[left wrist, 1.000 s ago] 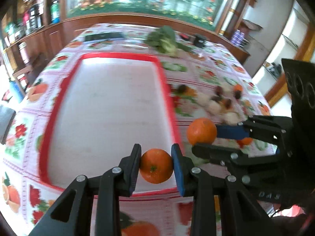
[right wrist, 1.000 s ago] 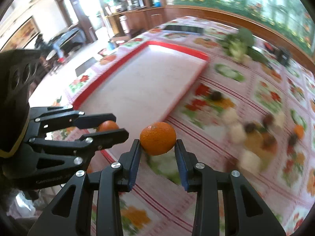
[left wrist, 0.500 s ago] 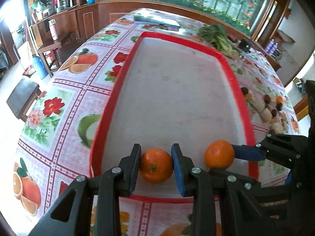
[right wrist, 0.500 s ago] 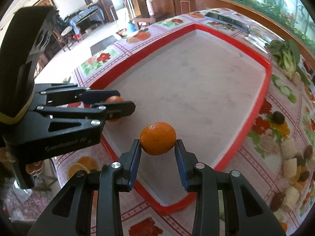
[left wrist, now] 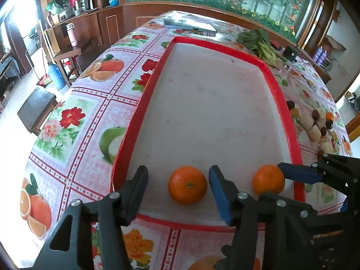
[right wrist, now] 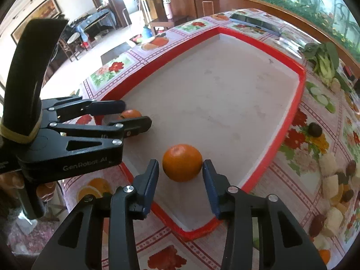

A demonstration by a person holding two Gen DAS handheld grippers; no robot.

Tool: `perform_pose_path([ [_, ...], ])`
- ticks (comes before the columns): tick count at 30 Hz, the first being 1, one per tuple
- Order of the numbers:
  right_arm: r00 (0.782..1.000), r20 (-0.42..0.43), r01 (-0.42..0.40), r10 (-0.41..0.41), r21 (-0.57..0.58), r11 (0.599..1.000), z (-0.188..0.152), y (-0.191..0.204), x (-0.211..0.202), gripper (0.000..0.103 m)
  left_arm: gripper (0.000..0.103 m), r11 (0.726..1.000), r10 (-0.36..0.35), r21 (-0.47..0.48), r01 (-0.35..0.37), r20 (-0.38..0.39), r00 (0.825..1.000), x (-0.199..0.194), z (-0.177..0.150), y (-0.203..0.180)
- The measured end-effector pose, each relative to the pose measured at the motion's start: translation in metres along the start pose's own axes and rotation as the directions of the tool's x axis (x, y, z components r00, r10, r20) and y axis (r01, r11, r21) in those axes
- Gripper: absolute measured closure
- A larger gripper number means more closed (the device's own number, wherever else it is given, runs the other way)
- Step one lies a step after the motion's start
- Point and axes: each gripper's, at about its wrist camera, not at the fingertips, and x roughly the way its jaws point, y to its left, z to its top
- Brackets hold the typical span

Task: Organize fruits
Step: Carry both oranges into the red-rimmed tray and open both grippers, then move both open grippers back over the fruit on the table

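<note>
Both oranges are sitting on the red tray's (left wrist: 144, 103) near end: the left orange (left wrist: 187, 185) at 6 o'clock, the right orange (right wrist: 182, 162) toward 4. Your left gripper (left wrist: 178, 181) and right gripper (right wrist: 181, 171) are standing open around them, so back straight out without nudging either.

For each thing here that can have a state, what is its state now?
Left gripper: open, not touching the orange between its fingers.
Right gripper: open, fingers beside its orange.
Left orange: resting in the tray, released.
Right orange: resting in the tray, released.
Tray: flat on the table, holding two oranges.
</note>
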Motion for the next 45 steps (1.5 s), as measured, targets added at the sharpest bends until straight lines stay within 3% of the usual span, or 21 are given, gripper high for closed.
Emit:
perform_pose_path([
  [13,0.998,0.059,-0.035,0.030,0.084,0.996,-0.029,-0.015,-0.042,0.063,0.038,0.997,-0.059,-0.039,0.060,0.044,0.997,-0.029,-0.015,-0.027],
  [23,0.994,0.107,-0.002,-0.016,0.163,0.987,-0.059,-0.055,-0.080,0.062,0.037,0.994,-0.097,0.064,0.093,0.071,0.993,-0.049,-0.017,-0.092],
  [25,0.992,0.118,0.015,-0.038,0.189,0.982,-0.067,-0.068,-0.088,0.061,0.035,0.990,-0.115,0.086,0.110,0.064,0.991,-0.049,-0.018,-0.107],
  [30,0.978,0.139,0.115,-0.158,0.276,0.954,-0.098,-0.113,-0.112,0.045,0.033,0.975,-0.158,0.163,0.151,0.027,0.987,-0.042,-0.029,-0.150],
  [35,0.964,0.119,0.180,-0.239,0.371,0.911,-0.133,-0.159,-0.128,0.045,0.033,0.953,-0.187,0.233,0.194,-0.050,0.981,-0.026,-0.043,-0.189],
  [40,0.959,0.109,0.188,-0.262,0.446,0.875,-0.162,-0.189,-0.140,0.045,0.033,0.943,-0.173,0.275,0.188,-0.078,0.982,-0.016,-0.044,-0.216],
  [45,0.964,0.102,0.171,-0.244,0.462,0.870,-0.169,-0.196,-0.141,0.045,0.033,0.949,-0.184,0.245,0.199,-0.083,0.980,-0.011,-0.029,-0.232],
])
